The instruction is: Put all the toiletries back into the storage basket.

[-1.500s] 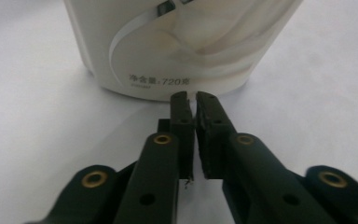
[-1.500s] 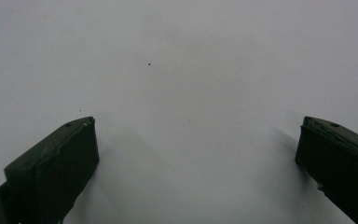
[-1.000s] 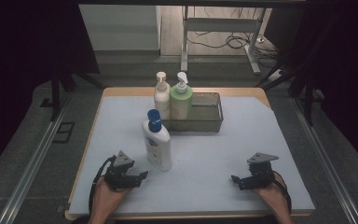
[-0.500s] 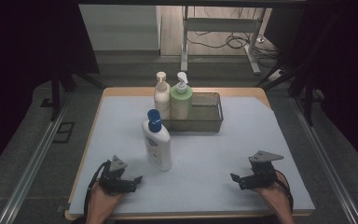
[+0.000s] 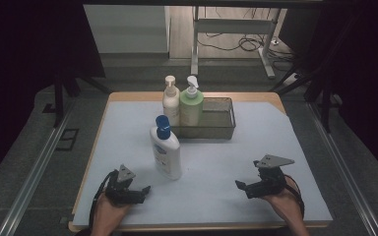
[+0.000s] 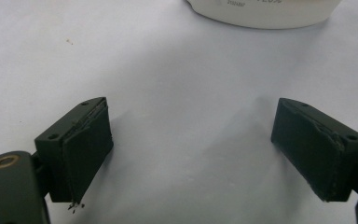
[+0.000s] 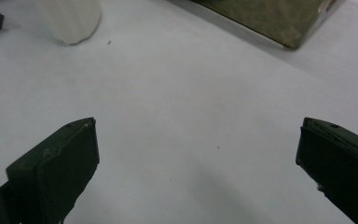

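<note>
Left hand-held gripper (image 5: 145, 189) backed off white bottle (image 5: 166, 153), jaws just opened wide, empty; basket (image 5: 211, 129) beyond.

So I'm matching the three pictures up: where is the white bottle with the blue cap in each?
High view: white bottle with the blue cap stands mid-table, before the mesh basket.
Left gripper view: its base at the top edge.
Right gripper view: its base at top left.
Shared landmark: the pale table mat.
</note>
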